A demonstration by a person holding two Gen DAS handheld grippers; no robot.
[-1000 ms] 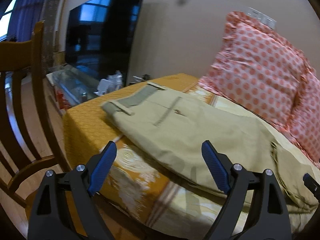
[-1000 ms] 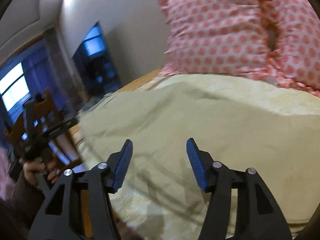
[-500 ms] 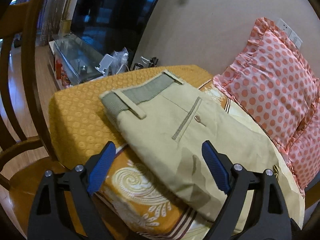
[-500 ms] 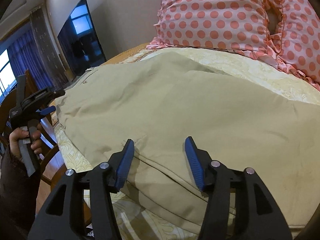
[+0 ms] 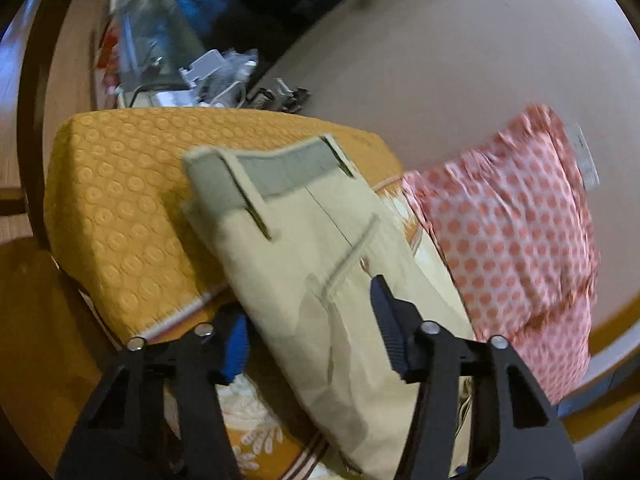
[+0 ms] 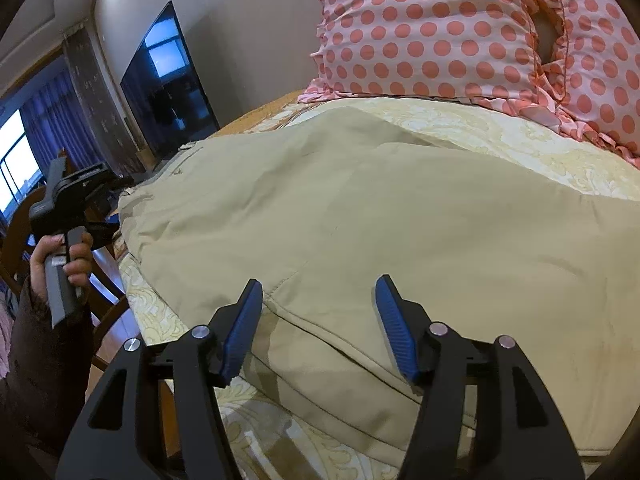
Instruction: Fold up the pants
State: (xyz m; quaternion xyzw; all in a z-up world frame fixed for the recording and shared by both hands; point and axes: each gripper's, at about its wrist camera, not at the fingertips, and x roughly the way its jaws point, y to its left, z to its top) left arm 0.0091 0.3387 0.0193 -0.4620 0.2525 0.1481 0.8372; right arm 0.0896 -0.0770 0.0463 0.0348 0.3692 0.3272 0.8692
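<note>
Beige pants (image 5: 312, 264) lie flat on the bed, waistband (image 5: 280, 172) toward the orange end. In the right wrist view the pants (image 6: 360, 208) spread across the bedspread with a folded seam edge near the front. My left gripper (image 5: 308, 320) is open and empty, its jaws standing either side of the pants' near edge below the back pocket. My right gripper (image 6: 318, 320) is open and empty, just above the pants' front edge. The left gripper (image 6: 80, 196), held in a hand, also shows in the right wrist view.
Pink polka-dot pillows (image 6: 460, 28) lean on the wall behind the pants. An orange bedspread (image 5: 120, 200) covers the bed end. A dark TV (image 6: 168, 84), a glass stand with clutter (image 5: 160, 60) and a wooden chair (image 5: 32, 160) stand beyond the bed end.
My left gripper has moved in and tilted over the pants' waist end, the view blurring. My right gripper has come slightly closer to the pants' front edge. Both stay open.
</note>
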